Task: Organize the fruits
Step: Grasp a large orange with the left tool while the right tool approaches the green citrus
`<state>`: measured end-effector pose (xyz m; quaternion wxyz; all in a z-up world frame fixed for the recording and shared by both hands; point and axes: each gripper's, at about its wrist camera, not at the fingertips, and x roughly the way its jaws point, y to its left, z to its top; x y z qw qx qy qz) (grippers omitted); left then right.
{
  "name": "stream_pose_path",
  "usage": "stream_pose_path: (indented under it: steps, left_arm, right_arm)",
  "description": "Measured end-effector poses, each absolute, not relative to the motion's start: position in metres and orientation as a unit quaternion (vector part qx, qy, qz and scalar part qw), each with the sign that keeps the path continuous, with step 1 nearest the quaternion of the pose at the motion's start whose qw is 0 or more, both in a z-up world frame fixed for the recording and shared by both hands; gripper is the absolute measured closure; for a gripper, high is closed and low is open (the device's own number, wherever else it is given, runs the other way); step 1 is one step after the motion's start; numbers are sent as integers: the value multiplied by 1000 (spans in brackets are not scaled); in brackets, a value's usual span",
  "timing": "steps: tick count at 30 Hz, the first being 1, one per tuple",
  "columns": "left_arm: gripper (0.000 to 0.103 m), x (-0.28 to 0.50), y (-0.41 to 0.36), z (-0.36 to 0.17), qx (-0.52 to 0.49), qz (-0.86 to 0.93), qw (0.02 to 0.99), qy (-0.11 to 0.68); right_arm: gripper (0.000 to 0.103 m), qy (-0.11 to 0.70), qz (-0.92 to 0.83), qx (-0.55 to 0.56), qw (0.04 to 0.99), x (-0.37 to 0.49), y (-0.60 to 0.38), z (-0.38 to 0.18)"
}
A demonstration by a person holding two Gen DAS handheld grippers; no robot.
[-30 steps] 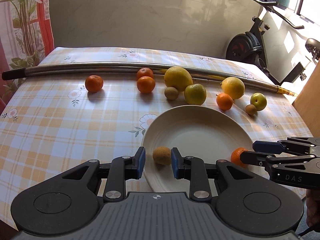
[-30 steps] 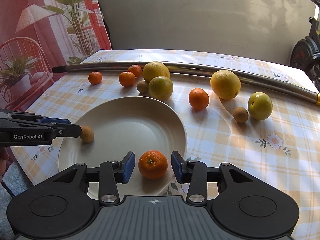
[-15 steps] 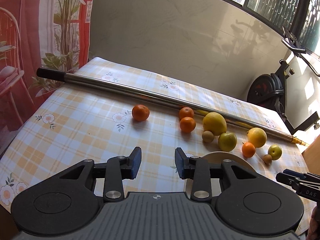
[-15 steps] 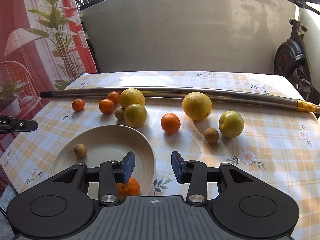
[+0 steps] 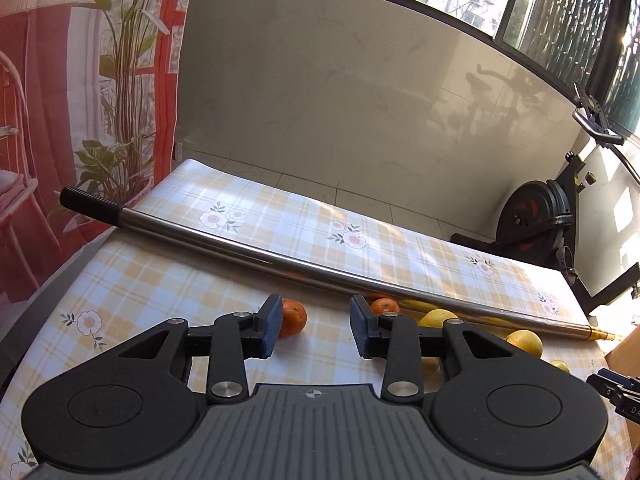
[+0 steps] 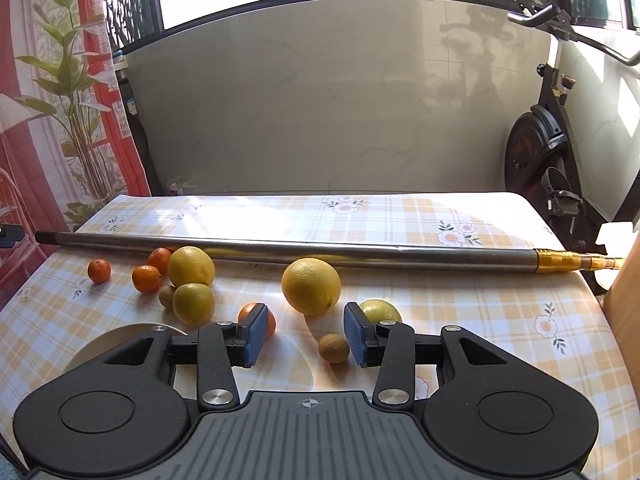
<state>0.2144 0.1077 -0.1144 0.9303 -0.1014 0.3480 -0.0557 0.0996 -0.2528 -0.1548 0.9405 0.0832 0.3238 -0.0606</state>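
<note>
A home sunroom: checked floral tablecloth (image 6: 500,304), exercise bike (image 6: 544,152), printed curtain (image 6: 48,120), windows.

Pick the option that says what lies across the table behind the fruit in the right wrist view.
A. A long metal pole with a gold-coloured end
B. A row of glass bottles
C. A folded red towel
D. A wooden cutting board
A: a long metal pole with a gold-coloured end runs across the table behind the big yellow fruit.

Fruits (image 6: 311,286) lie before the pole (image 6: 280,249) (plate (image 6: 120,334) nearest).
</note>
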Motion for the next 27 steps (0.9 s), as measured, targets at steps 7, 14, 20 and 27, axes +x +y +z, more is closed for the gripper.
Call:
stream_pose_path:
  steps: [7, 14, 20, 27]
  left_arm:
    - [64, 269, 118, -153, -159, -27, 902, 400]
    - [64, 300, 114, -189, -154, -1, 885, 440]
    - [57, 314, 113, -202, -145, 16, 882, 448]
    - [57, 314, 105, -207, -129, 6, 880, 457]
  right_arm:
    - [62, 329, -73, 88, 937, 112, -263, -165]
    - [62, 340, -76, 101, 932, 117, -271, -176]
    - [62, 343, -77, 110, 930, 117, -274, -180]
    - [62, 345, -81, 120, 927, 115, -277, -182]
